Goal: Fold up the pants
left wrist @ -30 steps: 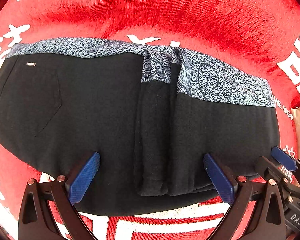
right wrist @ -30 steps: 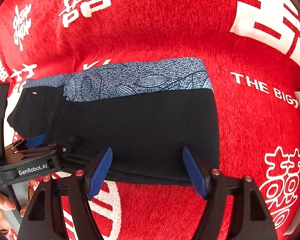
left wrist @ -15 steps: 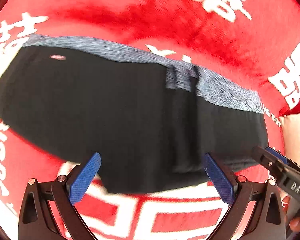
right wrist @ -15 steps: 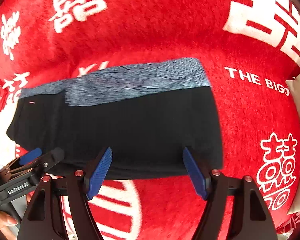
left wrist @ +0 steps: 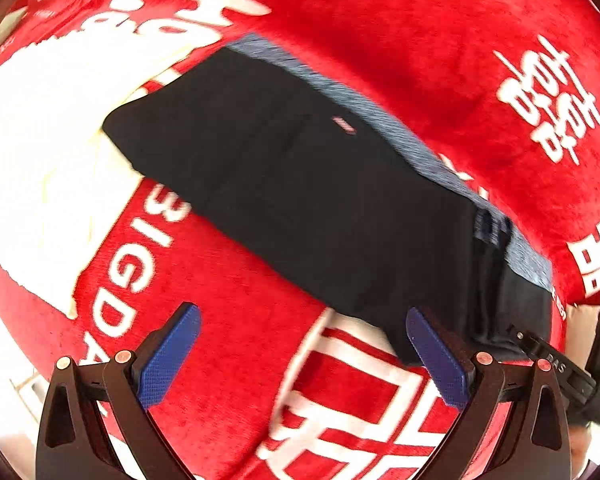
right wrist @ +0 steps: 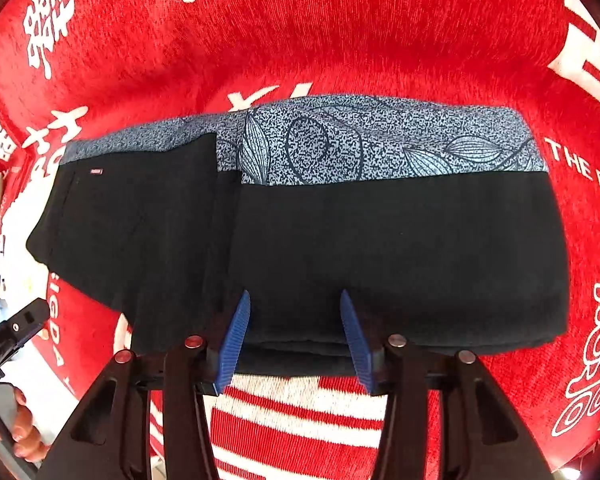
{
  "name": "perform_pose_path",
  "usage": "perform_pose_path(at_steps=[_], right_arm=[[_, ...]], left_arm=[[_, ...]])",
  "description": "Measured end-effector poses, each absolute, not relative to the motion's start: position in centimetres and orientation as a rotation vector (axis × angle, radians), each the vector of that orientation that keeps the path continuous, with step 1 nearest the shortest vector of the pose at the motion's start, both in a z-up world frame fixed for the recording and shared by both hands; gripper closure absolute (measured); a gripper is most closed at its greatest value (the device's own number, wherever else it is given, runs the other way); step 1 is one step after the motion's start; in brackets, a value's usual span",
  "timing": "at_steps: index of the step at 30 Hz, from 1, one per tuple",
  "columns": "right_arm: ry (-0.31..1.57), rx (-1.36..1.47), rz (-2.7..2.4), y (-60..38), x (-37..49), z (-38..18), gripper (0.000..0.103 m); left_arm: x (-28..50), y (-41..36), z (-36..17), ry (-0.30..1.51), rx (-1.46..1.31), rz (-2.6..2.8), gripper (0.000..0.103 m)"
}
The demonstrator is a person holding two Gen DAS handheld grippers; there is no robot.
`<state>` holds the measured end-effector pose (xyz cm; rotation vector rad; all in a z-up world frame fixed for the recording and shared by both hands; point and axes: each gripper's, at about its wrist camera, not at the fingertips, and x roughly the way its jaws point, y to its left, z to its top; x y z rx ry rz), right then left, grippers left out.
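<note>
A: Where are the pants [right wrist: 340, 248]?

B: Folded flat on the red cloth [right wrist: 300, 40], black with a grey patterned waistband [right wrist: 380, 148] along the far edge. A small pink tag [right wrist: 96, 171] sits near the waistband's left end.

A: And the right gripper [right wrist: 296, 336]?

B: Over the pants' near edge, a little left of their middle. Its jaws have just been closing and now stand partly open. The folded near edge lies between the blue pads [right wrist: 236, 336], but they aren't pressing on it.

A: The left gripper [left wrist: 300, 356]?

B: Off the pants' near left side, above bare cloth and its white lettering. Jaws wide apart, gripping nothing. Its right pad [left wrist: 440, 360] is just beside the pants' near corner; I can't tell whether it touches.

A: Anything else by the pants?

B: A white patch [left wrist: 40, 152] of the cloth's print runs under their left end in the left wrist view. In the right wrist view, a hand [right wrist: 20, 432] shows at the lower left, well apart from the pants, on the left gripper's black body.
</note>
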<state>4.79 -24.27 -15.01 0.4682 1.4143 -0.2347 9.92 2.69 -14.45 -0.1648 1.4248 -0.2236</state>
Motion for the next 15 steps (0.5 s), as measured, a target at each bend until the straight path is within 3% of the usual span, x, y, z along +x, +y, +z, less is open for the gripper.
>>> perform_pose_path(at_steps=[15], right_arm=[[1.423,0.372,-0.288,-22.5,5.6,-14.8,0.049]], left_arm=[[12.9,5.7,-15.6,1.387,-0.263,-0.194,0.000]])
